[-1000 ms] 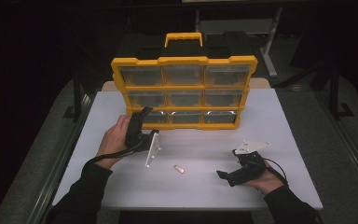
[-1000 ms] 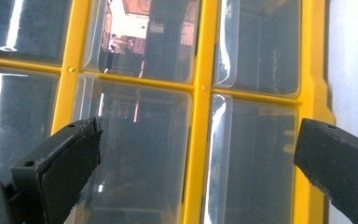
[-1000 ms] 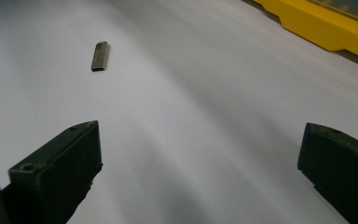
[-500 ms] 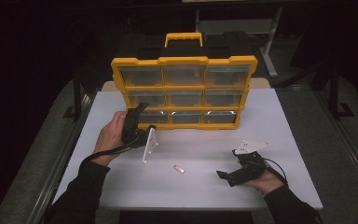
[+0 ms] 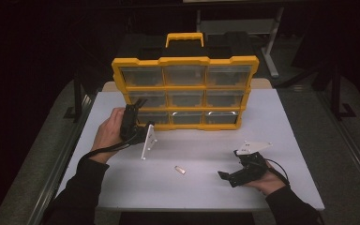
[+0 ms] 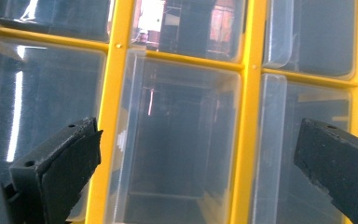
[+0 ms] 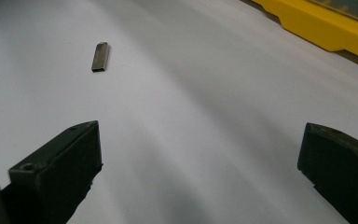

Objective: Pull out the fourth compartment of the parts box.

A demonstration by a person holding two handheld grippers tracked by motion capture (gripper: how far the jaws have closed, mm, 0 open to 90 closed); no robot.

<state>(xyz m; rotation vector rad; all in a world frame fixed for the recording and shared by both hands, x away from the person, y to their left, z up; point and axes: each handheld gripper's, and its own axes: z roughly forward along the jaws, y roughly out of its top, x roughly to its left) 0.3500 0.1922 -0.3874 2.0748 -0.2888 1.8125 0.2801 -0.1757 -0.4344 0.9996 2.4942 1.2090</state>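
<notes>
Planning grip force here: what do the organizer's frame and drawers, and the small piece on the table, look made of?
Frame: yellow moulded plastic, matte.
Drawers: clear glossy plastic, see-through with reflections.
Small piece: possibly metal, judging by its dull grey, flat, sharp-edged look.

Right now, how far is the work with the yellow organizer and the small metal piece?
Done: nothing visible yet; every drawer of the organizer looks closed. In hand: the left gripper, jaws open, is at the bottom-left drawer. Left: the metal piece lies loose on the table, and the right gripper, jaws open, rests beside it, holding nothing.
</notes>
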